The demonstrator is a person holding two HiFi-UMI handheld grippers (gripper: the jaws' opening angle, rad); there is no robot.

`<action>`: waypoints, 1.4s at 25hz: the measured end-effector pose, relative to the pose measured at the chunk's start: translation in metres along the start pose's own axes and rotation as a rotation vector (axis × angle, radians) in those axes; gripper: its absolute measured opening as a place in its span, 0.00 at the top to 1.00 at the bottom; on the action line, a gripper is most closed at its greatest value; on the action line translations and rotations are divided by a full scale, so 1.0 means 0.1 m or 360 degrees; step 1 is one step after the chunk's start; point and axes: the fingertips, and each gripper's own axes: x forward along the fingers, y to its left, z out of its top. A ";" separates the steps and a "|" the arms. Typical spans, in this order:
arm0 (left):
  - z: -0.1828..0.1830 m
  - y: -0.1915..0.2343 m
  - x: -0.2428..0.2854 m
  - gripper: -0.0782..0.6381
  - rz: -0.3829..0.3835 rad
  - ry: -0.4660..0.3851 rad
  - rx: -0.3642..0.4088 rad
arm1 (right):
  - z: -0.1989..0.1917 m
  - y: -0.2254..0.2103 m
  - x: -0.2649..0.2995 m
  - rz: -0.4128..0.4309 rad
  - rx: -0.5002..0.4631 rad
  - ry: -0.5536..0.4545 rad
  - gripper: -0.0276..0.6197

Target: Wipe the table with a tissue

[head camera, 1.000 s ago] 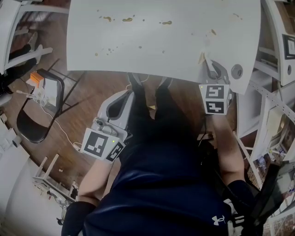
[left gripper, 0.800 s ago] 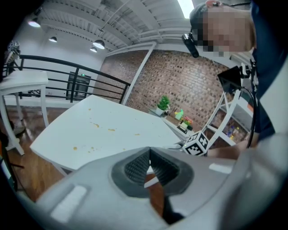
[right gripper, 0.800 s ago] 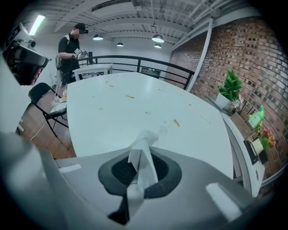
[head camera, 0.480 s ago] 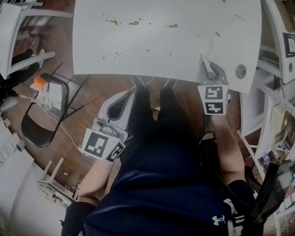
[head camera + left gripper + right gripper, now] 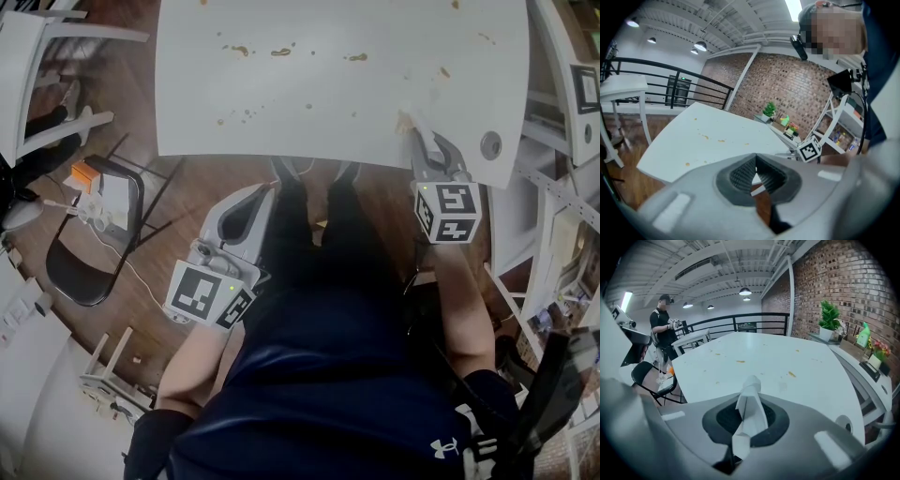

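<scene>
White tissue [image 5: 749, 404], folded into a strip, is pinched between the fingers of the right gripper [image 5: 419, 141], held at the desk's [image 5: 375, 103] near edge, right of centre in the head view; whether the tissue's tip touches the surface cannot be told; brown spots [image 5: 281, 52] are scattered across the upper middle of the frame, so wiping is judged barely begun; the left gripper [image 5: 246, 211], fingers pressed together on nothing, is held low at centre left, off the desk.
</scene>
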 end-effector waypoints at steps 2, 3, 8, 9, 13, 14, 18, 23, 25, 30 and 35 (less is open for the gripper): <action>0.04 0.00 -0.02 0.89 -0.0011 -0.0011 0.0009 | 0.07 0.05 -0.04 0.0001 -0.0004 -0.0025 0.94; 0.06 0.01 -0.03 0.89 -0.0015 -0.0016 0.0013 | 0.11 0.08 -0.06 0.0004 -0.0005 -0.0039 0.94; 0.12 0.03 -0.10 0.89 -0.0029 -0.0028 0.0029 | 0.31 0.33 -0.15 0.0047 -0.0030 -0.0106 0.94; 0.13 0.03 -0.11 0.89 -0.0034 -0.0029 0.0033 | 0.34 0.39 -0.16 0.0055 -0.0044 -0.0116 0.94; 0.18 0.03 -0.15 0.89 -0.0056 -0.0038 0.0051 | 0.42 0.57 -0.20 0.0077 -0.0081 -0.0140 0.94; 0.20 0.03 -0.15 0.89 -0.0062 -0.0041 0.0055 | 0.44 0.61 -0.21 0.0080 -0.0084 -0.0142 0.94; 0.25 0.05 -0.20 0.89 -0.0079 -0.0052 0.0067 | 0.50 0.67 -0.25 0.0068 -0.0091 -0.0153 0.94; 0.28 0.08 -0.23 0.89 -0.0104 -0.0056 0.0073 | 0.51 0.72 -0.28 0.0052 -0.0094 -0.0140 0.94; 0.30 0.07 -0.23 0.89 -0.0133 -0.0057 0.0075 | 0.47 0.71 -0.30 0.0023 -0.0094 -0.0123 0.94; 0.28 0.09 -0.22 0.89 -0.0224 -0.0026 0.0098 | 0.31 0.50 -0.39 -0.0127 -0.0036 -0.0079 0.94; 0.25 0.09 -0.12 0.89 -0.0228 0.0016 0.0117 | 0.10 0.18 -0.42 -0.0225 0.0013 -0.0019 0.94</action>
